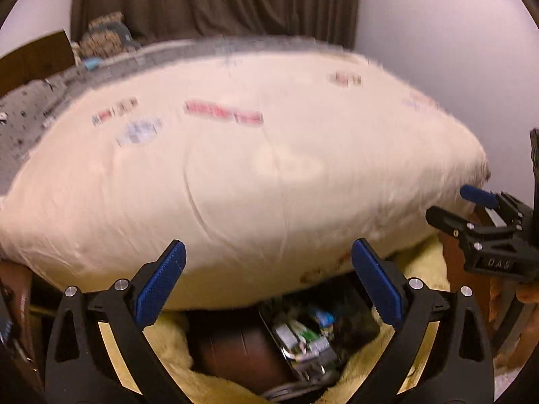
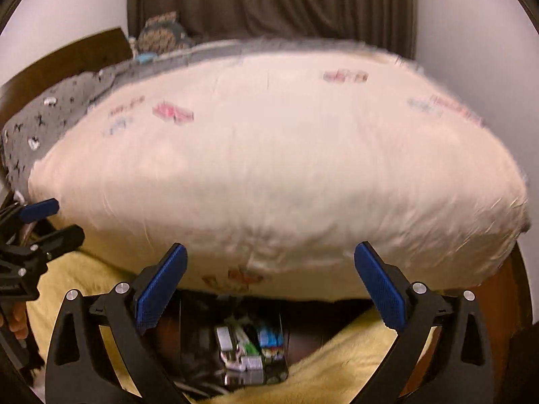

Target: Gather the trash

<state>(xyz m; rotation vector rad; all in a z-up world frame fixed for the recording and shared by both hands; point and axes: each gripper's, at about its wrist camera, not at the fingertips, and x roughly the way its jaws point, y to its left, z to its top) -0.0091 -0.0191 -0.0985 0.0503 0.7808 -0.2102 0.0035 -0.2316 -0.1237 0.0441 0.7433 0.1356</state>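
A bed with a cream blanket fills both views; it also shows in the right wrist view. Small blurred wrappers lie on it: a long red one, a pale blue one, a red one and another far right. My left gripper is open and empty at the bed's near edge. My right gripper is open and empty too. Each gripper shows in the other's view, the right one and the left one.
Below the bed edge sits a dark clear bin with packets and cables, between yellow fleece. A grey patterned sheet and a patterned pillow lie at the far left. Brown curtain and white walls stand behind.
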